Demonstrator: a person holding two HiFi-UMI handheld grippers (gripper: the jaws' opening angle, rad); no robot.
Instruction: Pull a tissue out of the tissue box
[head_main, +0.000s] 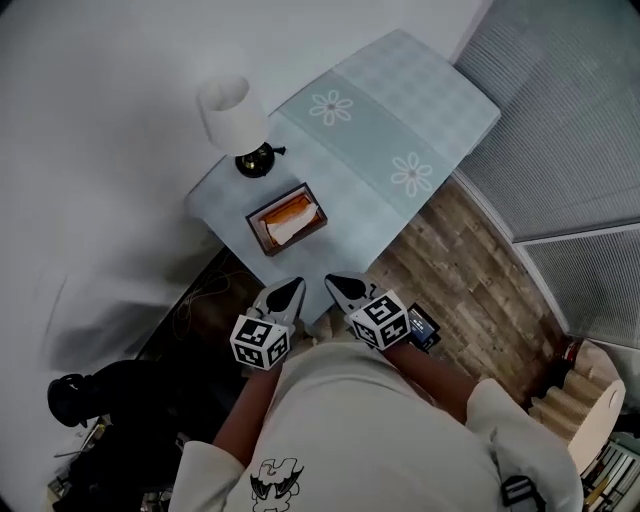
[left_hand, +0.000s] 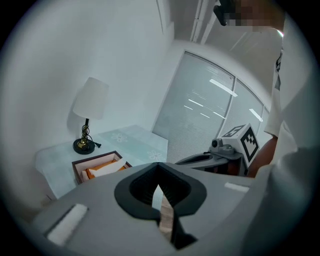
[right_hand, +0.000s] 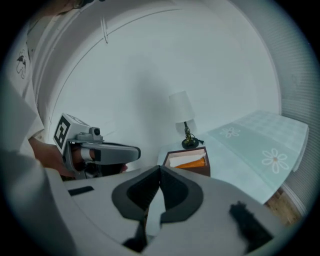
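Note:
The tissue box is a dark brown open tray with an orange pack and a white tissue on top. It lies near the front corner of the small table, which has a pale blue flowered cloth. My left gripper and right gripper hover side by side just off that corner, short of the box. Each is shut with nothing in it. The box appears ahead and to the left of the meeting jaws in the left gripper view. It lies ahead, slightly right of the closed jaws, in the right gripper view.
A white-shaded lamp with a dark base and cord stands just behind the box. Wooden floor runs along the table's right. Dark clutter and cables lie at lower left. Grey blinds line the right side.

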